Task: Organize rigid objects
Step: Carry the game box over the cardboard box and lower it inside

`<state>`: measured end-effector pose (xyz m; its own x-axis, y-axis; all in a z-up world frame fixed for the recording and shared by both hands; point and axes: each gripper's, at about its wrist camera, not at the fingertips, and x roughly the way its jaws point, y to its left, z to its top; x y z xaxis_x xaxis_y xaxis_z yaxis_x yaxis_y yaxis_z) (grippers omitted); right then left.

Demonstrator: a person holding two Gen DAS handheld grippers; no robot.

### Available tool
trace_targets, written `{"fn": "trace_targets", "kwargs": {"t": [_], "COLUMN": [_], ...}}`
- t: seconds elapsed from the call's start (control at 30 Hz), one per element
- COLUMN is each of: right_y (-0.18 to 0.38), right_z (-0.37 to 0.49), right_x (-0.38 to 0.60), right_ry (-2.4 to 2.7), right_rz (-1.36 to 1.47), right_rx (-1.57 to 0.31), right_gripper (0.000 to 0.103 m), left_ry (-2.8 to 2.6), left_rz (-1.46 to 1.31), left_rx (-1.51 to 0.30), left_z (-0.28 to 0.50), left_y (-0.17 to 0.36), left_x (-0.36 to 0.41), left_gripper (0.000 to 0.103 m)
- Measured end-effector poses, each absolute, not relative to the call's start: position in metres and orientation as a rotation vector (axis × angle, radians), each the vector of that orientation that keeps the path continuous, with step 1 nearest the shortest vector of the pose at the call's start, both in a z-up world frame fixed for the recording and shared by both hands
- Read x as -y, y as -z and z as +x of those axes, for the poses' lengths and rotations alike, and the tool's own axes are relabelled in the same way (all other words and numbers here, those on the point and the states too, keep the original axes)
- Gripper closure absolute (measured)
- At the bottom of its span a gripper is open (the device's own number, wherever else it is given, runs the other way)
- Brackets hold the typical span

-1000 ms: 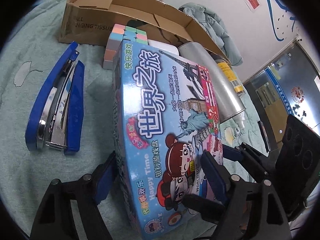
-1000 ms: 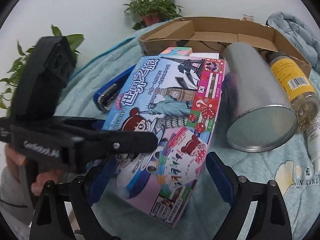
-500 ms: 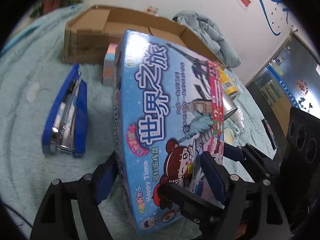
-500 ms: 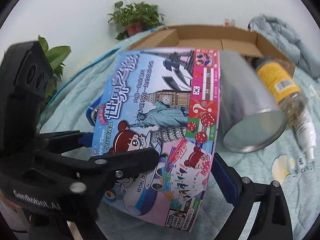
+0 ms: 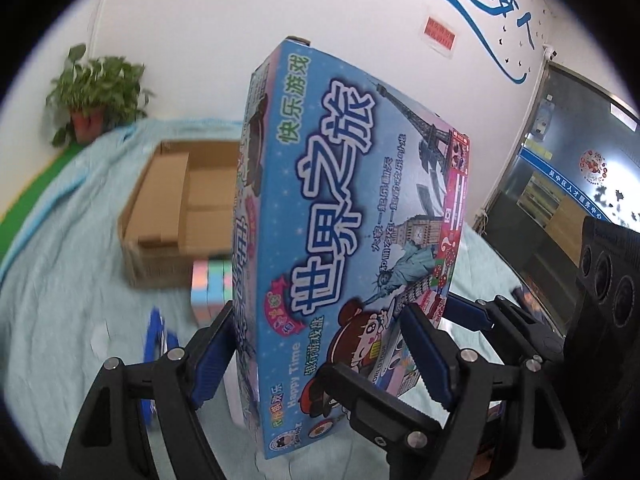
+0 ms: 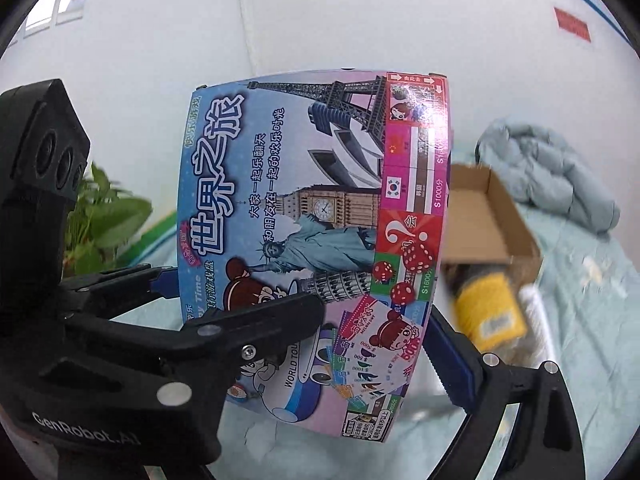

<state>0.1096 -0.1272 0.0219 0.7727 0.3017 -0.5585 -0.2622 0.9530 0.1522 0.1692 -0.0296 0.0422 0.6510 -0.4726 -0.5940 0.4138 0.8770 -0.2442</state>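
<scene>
A blue board game box (image 5: 352, 208) printed with landmarks and a cartoon girl hangs tilted above the teal cloth (image 5: 60, 280), its near end in both grippers. My left gripper (image 5: 320, 356) is shut on that box, one blue pad on the side wall and the other on the printed lid. In the right wrist view the same box (image 6: 320, 200) fills the middle. My right gripper (image 6: 320, 360) is shut on it, its right pad (image 6: 444, 352) pressing the right edge. Its left finger is hidden behind the left gripper (image 6: 240, 292), which crosses the lid.
An open cardboard box (image 5: 168, 208) lies behind on the cloth, with a pastel cube (image 5: 210, 284) and a blue stapler (image 5: 156, 336) in front of it. A yellow-labelled jar (image 6: 488, 312) lies beside a white bottle (image 6: 536, 312). Behind are a folded jacket (image 6: 548, 176) and a potted plant (image 5: 96, 92).
Both grippers have risen with the game box, which left the cloth and tipped its far end upward. The silver tin is out of view and the stapler sits lower in the frame.
</scene>
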Motion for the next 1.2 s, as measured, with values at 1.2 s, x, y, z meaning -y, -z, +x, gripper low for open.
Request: {"fn": "trace_targets", "kwargs": {"t": [1.2], "right_y": [-0.003], "right_z": [0.451], "right_x": [0.121], "right_ry": [-0.435], "right_rz": [0.125], "right_rx": [-1.020], "right_gripper": [0.010], "left_ry": [0.386], "left_rz": [-0.152], "left_rx": [-0.987], "left_z": [0.419], "left_y": [0.000], "left_x": [0.024], "left_gripper": [0.027]}}
